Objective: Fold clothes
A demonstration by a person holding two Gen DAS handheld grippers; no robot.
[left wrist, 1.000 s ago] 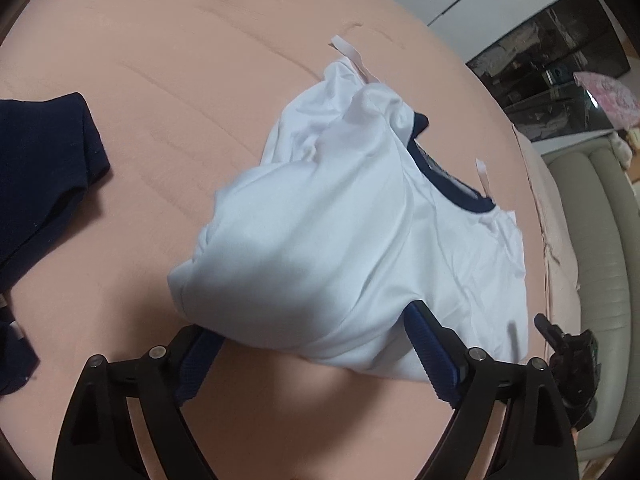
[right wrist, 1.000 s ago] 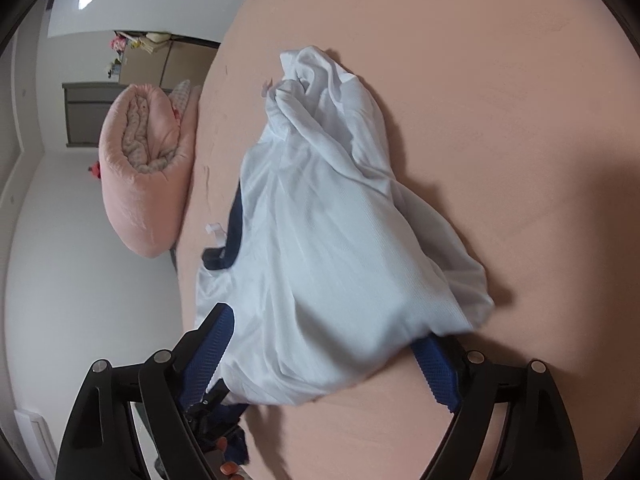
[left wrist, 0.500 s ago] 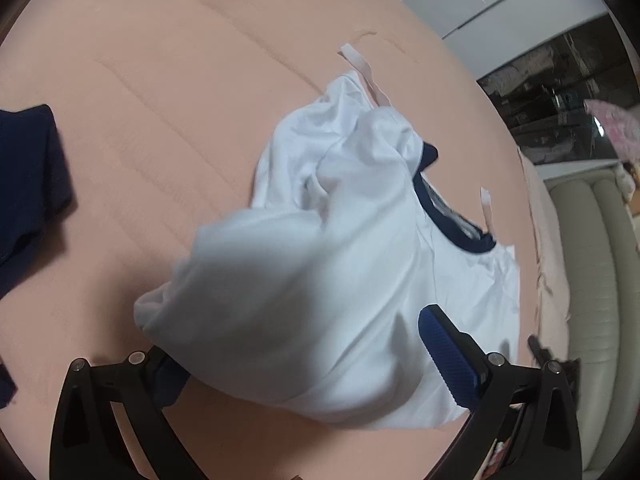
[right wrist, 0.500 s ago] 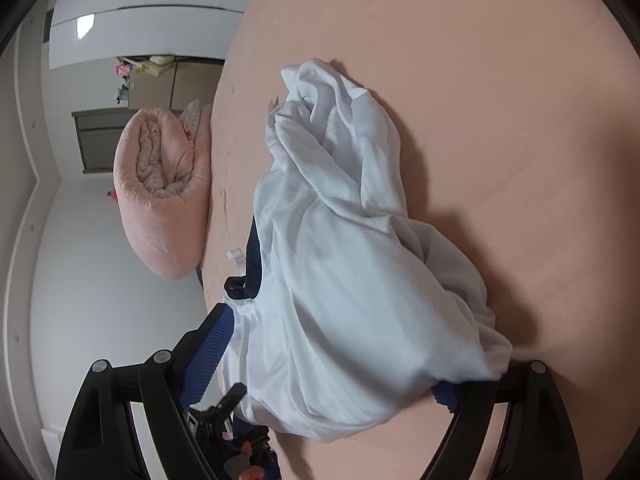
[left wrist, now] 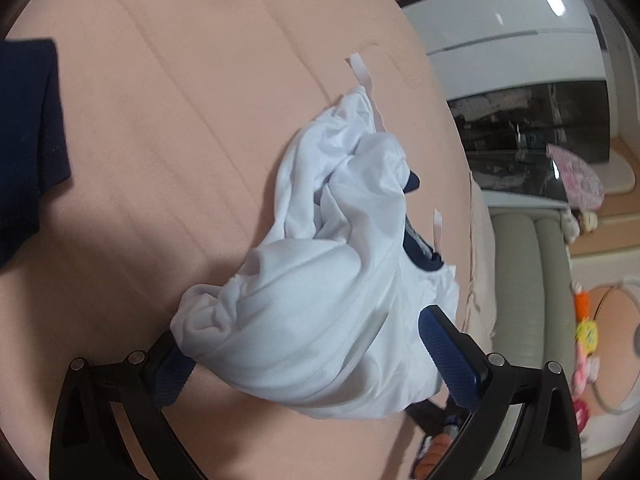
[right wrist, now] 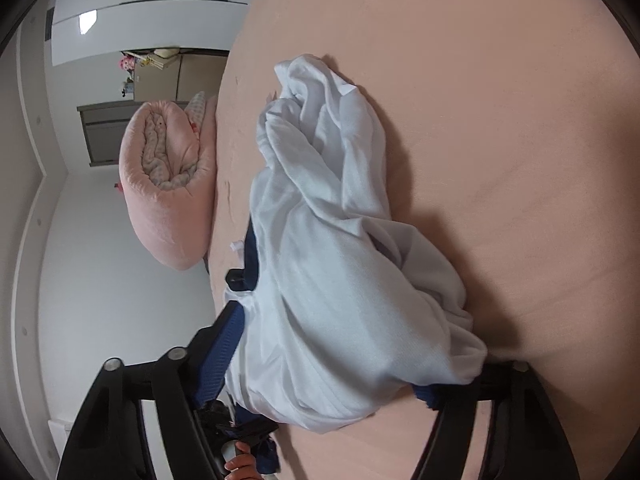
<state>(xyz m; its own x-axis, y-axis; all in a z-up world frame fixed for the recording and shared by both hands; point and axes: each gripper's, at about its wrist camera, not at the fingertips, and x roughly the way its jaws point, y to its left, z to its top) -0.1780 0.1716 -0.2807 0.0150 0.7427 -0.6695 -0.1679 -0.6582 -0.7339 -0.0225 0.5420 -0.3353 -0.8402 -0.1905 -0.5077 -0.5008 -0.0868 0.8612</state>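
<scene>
The white garment (left wrist: 320,312), a shirt with a navy neckband (left wrist: 420,252), lay crumpled in a loose heap on the pink bed cover (left wrist: 180,120), near its right-hand edge as the left wrist view showed it, with the neckband turned toward that edge. In that view the left gripper (left wrist: 308,356) stood at its widest, its blue pads (left wrist: 448,356) set either side of the nearest bunch of cloth; the pads did not appear to press the fabric, so nothing was judged held. The right gripper (right wrist: 332,364) was closing, with the lower bulge of the garment between its jaws; the left pad (right wrist: 224,348) lay against the cloth beside the neckband, while the far pad was mostly hidden under the fabric, so a firm hold could not be confirmed. Both tools approached the same near end of the heap, probably to take two points of one hem and spread the shirt flat before any fold. A dark navy garment (left wrist: 28,140) lay apart at the cover's left edge. A rolled pink quilt (right wrist: 168,184) sat beyond the cover's far side in the right wrist view.
</scene>
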